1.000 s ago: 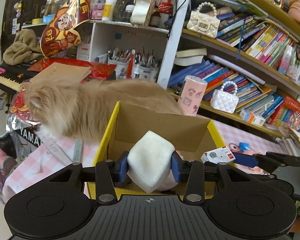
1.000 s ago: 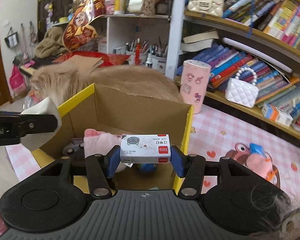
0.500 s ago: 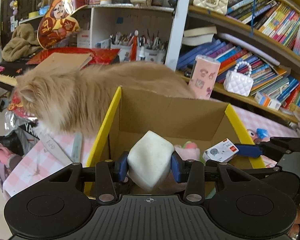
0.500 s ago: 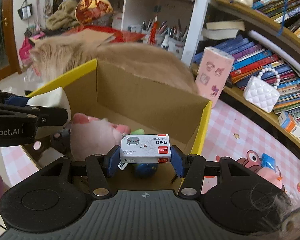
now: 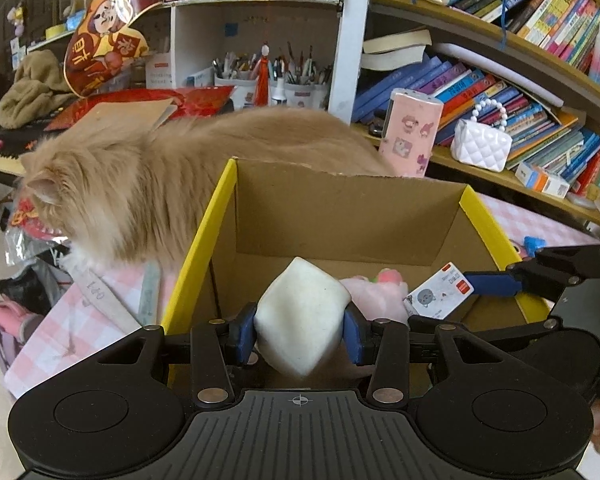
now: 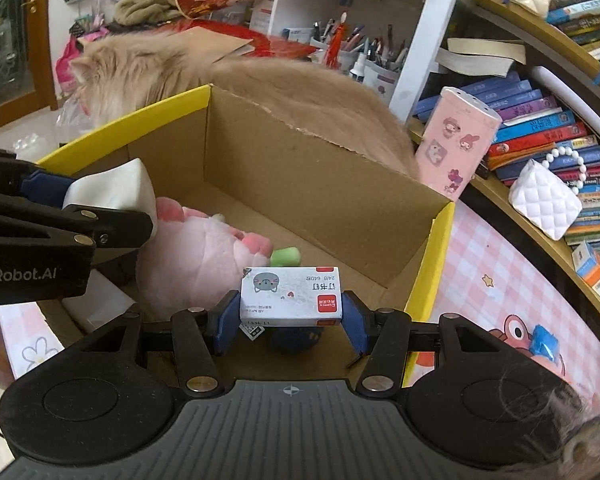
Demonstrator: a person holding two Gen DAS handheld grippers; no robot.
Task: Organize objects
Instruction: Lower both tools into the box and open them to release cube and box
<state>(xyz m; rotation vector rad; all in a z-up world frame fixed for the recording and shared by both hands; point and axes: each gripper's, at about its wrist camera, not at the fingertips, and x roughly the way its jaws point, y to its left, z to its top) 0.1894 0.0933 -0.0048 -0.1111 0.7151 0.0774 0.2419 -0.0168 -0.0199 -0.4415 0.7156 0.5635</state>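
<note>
A cardboard box [image 5: 340,208] [image 6: 308,184] with yellow flaps stands open on the pink checked table. My left gripper [image 5: 299,332] is shut on a white foam block [image 5: 300,312] [image 6: 112,188] and hangs over the box's near left side. My right gripper [image 6: 290,314] is shut on a small white staple box [image 6: 291,296] [image 5: 440,296] with a grey cat face and a red label, held over the box's near right side. Inside lie a pink plush toy [image 6: 196,256] [image 5: 376,288], a green piece [image 6: 286,257] and a dark blue thing [image 6: 296,338] under the staple box.
A long-haired ginger cat [image 5: 152,184] [image 6: 236,80] stands just behind and left of the box. A pink tin [image 5: 412,132] [image 6: 456,140] and a white quilted purse [image 5: 482,144] [image 6: 544,200] sit by the bookshelves on the right. Pen cups [image 5: 268,80] stand at the back.
Both grippers have come forward and down over the box with their loads, so more of the box's inside and the pink plush shows. The cat has barely shifted.
</note>
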